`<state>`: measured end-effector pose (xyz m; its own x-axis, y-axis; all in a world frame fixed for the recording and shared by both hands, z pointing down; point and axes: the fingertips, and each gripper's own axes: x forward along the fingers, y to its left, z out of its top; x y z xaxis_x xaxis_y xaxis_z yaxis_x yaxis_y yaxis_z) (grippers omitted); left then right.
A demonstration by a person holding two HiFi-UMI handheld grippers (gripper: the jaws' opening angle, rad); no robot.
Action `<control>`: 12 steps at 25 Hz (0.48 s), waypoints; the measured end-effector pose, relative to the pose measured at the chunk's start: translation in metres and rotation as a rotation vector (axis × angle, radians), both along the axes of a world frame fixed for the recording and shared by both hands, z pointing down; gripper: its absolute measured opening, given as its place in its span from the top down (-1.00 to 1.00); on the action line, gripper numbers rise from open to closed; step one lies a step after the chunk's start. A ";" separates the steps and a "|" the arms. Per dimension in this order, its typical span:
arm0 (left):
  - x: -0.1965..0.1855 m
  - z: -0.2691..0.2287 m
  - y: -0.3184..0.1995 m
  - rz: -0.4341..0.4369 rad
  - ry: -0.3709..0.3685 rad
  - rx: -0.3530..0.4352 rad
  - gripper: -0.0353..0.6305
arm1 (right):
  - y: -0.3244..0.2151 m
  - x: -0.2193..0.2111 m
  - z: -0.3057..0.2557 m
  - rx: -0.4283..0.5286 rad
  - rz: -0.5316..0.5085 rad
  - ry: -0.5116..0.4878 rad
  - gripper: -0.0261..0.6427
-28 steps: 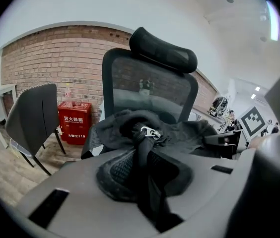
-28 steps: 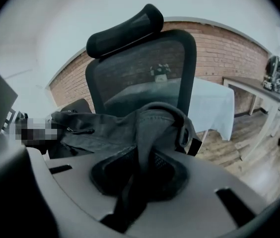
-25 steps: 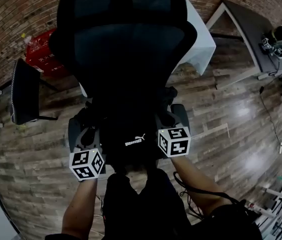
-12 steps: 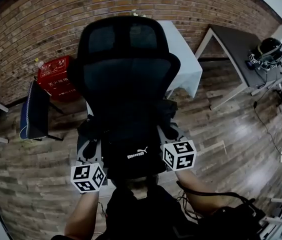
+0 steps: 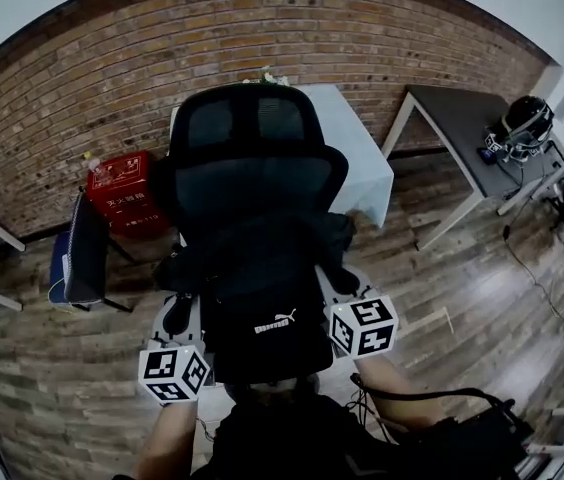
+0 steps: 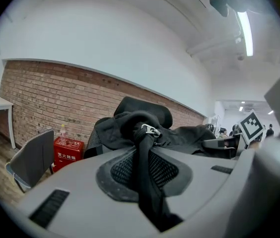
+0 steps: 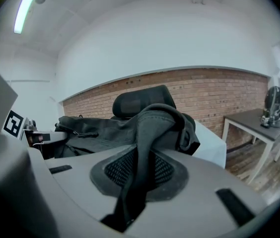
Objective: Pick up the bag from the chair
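Observation:
The black bag (image 5: 267, 303), with a white logo on its front, hangs between my two grippers in front of the black mesh office chair (image 5: 252, 168). In the head view my left gripper (image 5: 178, 318) is at the bag's left side and my right gripper (image 5: 342, 283) at its right side. In the left gripper view the left gripper (image 6: 149, 190) is shut on a black strap (image 6: 144, 157) that carries a metal clip (image 6: 150, 130). The right gripper view shows the right gripper (image 7: 132, 192) shut on the other strap (image 7: 142, 152). Both straps run up to the bag's body (image 7: 95, 130).
A red box (image 5: 125, 190) stands by the brick wall, left of the chair. A second dark chair (image 5: 80, 253) is further left. A white table (image 5: 354, 143) is behind the chair. A grey desk (image 5: 457, 128) with a helmet (image 5: 519, 123) stands at the right. Cables (image 5: 537, 278) lie on the wood floor.
The bag has come up and back toward me with both grippers shut on its straps. The chair now sits farther off and the view takes in more wall.

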<state>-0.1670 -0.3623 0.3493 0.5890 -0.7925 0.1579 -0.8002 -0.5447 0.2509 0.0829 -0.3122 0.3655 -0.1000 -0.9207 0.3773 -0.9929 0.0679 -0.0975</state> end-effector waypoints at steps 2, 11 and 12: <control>0.000 -0.009 0.000 -0.005 -0.001 0.017 0.71 | 0.000 0.000 -0.012 0.031 -0.009 0.007 0.72; -0.003 -0.043 0.006 0.003 0.015 0.088 0.72 | 0.001 -0.002 -0.042 0.099 -0.016 0.011 0.72; -0.003 -0.046 0.007 0.003 0.014 0.097 0.72 | 0.002 -0.002 -0.045 0.106 -0.019 0.012 0.72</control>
<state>-0.1698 -0.3552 0.3036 0.5933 -0.8017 0.0724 -0.7951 -0.5696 0.2083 0.0808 -0.3100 0.3208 -0.1135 -0.9534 0.2794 -0.9924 0.0956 -0.0769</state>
